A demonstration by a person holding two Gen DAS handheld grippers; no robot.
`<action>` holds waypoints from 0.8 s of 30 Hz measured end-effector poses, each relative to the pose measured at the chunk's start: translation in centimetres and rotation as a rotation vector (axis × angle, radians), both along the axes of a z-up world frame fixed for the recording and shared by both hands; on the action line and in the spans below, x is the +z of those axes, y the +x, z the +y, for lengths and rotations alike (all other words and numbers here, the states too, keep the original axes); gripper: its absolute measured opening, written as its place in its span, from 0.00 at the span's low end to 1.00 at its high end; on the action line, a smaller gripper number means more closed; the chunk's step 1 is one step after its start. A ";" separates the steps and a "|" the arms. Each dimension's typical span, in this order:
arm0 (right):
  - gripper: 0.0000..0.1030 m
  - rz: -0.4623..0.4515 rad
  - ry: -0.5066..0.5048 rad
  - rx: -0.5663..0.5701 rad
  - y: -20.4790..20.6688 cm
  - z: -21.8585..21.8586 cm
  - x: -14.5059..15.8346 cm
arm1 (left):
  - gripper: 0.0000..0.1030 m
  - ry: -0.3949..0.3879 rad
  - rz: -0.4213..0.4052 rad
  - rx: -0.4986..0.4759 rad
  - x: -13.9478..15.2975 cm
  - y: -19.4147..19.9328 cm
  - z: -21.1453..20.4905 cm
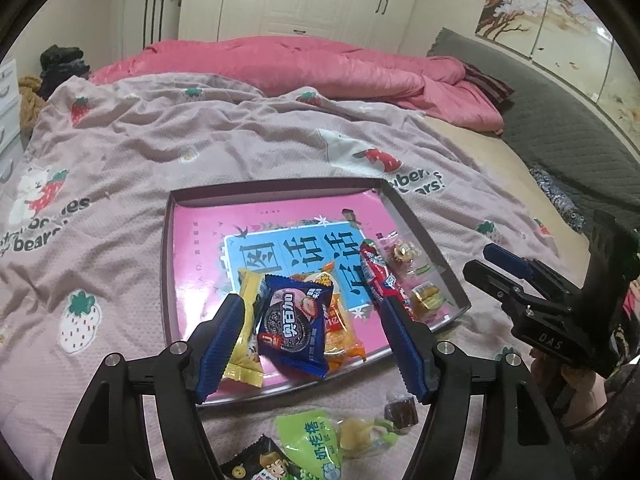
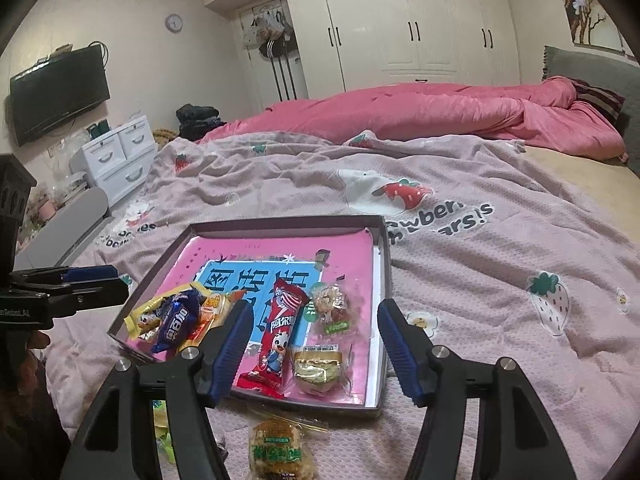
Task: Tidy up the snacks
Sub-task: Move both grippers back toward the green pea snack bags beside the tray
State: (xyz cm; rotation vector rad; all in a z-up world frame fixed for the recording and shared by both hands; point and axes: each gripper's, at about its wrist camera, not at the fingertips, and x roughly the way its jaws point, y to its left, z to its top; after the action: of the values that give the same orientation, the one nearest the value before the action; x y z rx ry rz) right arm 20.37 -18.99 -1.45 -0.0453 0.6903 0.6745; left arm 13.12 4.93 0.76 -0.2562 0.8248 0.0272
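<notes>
Nearest the left wrist camera, loose on the bedspread (image 1: 240,144) by the tray's near edge, lie four snacks: a black packet (image 1: 256,462) with a cartoon face, a green packet (image 1: 310,442), a clear-wrapped yellow sweet (image 1: 360,434) and a small brown cube (image 1: 401,410). Above them the left gripper (image 1: 312,344) has its jaws apart, nothing pressed between the blue pads; the blue cookie packet (image 1: 294,326) lies in the gap without touching them.

That packet tops a pile of three at the tray's near left corner, over a yellow packet (image 1: 248,332) and an orange packet (image 1: 340,332). The shallow tray (image 1: 280,188) has a pink picture base.

Toward the near right corner lies a red stick packet (image 1: 378,276) and beside it three clear-wrapped pastries (image 1: 424,292) in a row along the right edge.

The right gripper (image 2: 312,344) also stands with jaws apart and empty, hovering over the red stick and the pastries. Its view shows one more snack, a clear-wrapped flaky cake (image 2: 276,446) on the bedspread just outside the tray's near edge, which the left view hides. It also shows a wall television (image 2: 60,94), a clock (image 2: 174,23) and white drawers (image 2: 116,156); the left view shows them barely or not at all. Each view catches the other gripper at its side edge, held in a hand (image 1: 580,388).
</notes>
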 end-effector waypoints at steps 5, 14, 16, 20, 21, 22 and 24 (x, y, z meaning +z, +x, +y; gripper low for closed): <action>0.63 -0.018 0.020 -0.004 -0.4 -0.7 0.7 | 0.70 0.012 -0.009 0.008 0.6 -0.7 0.2; 0.67 -0.035 0.045 -0.012 -1.2 -1.6 1.8 | 0.71 0.019 -0.034 0.008 2.1 -2.0 0.3; 0.67 -0.033 0.050 -0.011 -1.5 -1.8 1.9 | 0.72 0.030 -0.035 0.003 2.3 -2.3 0.1; 0.68 -0.033 0.050 -0.006 -2.2 -2.0 2.1 | 0.72 0.040 -0.023 -0.004 2.1 -2.8 -0.4; 0.68 -0.030 0.050 -0.004 -2.4 -2.0 2.1 | 0.72 0.041 -0.015 -0.008 2.0 -2.9 -0.5; 0.68 -0.028 0.048 0.000 -2.6 -2.0 2.1 | 0.72 0.045 -0.009 -0.008 1.8 -3.1 -0.5; 0.68 -0.027 0.040 0.006 -3.0 -1.9 2.0 | 0.72 0.052 0.008 -0.008 1.4 -3.4 -0.6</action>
State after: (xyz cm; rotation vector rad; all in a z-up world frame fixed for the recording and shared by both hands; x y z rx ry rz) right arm 17.36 -20.94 0.59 -0.0195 0.6506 0.6923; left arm 9.75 4.31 2.16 -0.2037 0.8317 0.0423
